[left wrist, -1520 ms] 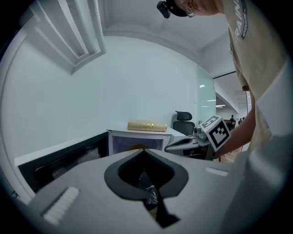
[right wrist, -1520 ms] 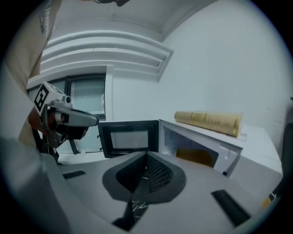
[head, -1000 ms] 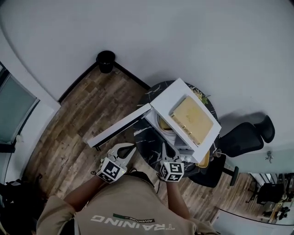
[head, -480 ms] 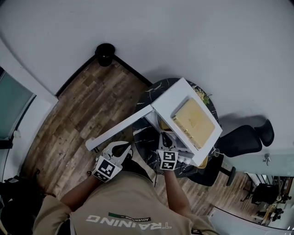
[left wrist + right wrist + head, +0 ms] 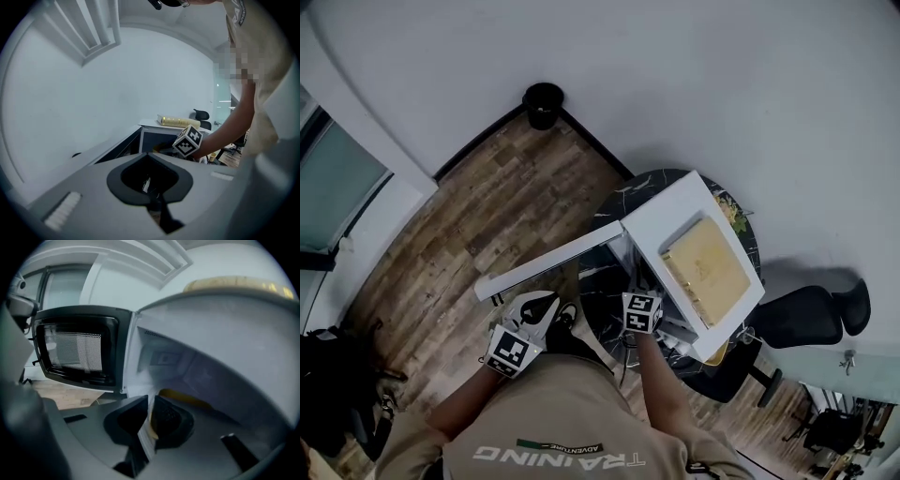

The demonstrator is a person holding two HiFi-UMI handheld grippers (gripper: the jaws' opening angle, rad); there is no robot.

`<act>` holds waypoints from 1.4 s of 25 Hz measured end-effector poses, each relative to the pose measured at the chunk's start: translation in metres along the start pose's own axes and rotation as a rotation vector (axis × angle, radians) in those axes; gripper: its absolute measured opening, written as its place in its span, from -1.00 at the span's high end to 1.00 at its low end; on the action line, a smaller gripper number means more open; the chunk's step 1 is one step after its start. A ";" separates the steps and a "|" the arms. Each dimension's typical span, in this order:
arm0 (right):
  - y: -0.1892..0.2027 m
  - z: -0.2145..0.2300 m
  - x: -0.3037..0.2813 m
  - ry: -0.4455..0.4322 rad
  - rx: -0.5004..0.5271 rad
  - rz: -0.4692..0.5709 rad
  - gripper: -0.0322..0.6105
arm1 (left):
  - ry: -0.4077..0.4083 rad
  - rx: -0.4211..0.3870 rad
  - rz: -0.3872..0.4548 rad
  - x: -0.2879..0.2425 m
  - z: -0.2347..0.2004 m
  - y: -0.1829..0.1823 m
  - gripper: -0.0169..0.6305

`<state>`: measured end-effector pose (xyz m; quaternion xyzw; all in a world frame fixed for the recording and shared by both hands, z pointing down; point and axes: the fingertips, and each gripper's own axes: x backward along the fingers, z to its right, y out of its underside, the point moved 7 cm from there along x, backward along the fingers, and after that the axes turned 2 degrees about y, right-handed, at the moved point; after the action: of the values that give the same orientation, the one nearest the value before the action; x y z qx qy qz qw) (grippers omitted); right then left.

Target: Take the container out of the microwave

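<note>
1. Head view. White microwave (image 5: 675, 216) stands on a round dark surface (image 5: 611, 202), with its door (image 5: 548, 267) swung wide to the left and a gold box (image 5: 708, 272) lying flat on its top. The right gripper (image 5: 637, 291) reaches into the cavity mouth. The left gripper (image 5: 546, 302) hangs below the door, apart from it. The container is hidden here under the microwave's top.
2. Left gripper view. The left gripper (image 5: 148, 158) has its jaws together, with nothing between them. Only this view shows the right gripper's marker cube (image 5: 188, 142) at the cavity opening from the side.
3. Right gripper view. Only this view shows the yellow container (image 5: 187, 399), which sits inside the cavity. Its visible part is a low band running left to right along the cavity floor; its whole shape cannot be told. The right gripper (image 5: 150, 403) has its jaws clamped on the thin near edge. The door's mesh window (image 5: 77, 352) stands at left.
</note>
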<state>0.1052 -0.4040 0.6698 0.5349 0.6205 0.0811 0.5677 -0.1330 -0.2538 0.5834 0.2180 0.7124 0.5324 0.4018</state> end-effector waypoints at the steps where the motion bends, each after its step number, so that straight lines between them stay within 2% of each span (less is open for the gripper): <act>1: 0.002 0.000 -0.004 -0.006 -0.003 -0.018 0.87 | -0.011 0.005 -0.004 0.001 0.000 0.002 0.96; 5: 0.012 0.000 -0.015 -0.035 -0.008 -0.083 0.87 | -0.060 0.044 -0.002 0.002 -0.001 0.005 0.96; 13: 0.017 -0.001 -0.029 -0.069 0.024 -0.139 0.87 | -0.119 0.023 0.019 0.006 -0.008 -0.005 0.96; 27: 0.018 0.001 -0.028 -0.083 0.033 -0.197 0.87 | -0.135 -0.010 0.053 0.013 -0.013 -0.012 0.96; 35: 0.015 -0.004 0.002 -0.073 0.043 -0.145 0.87 | -0.104 -0.032 0.062 0.016 -0.017 -0.018 0.96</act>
<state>0.1111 -0.3942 0.6812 0.5033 0.6382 0.0069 0.5826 -0.1539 -0.2584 0.5636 0.2610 0.6749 0.5438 0.4250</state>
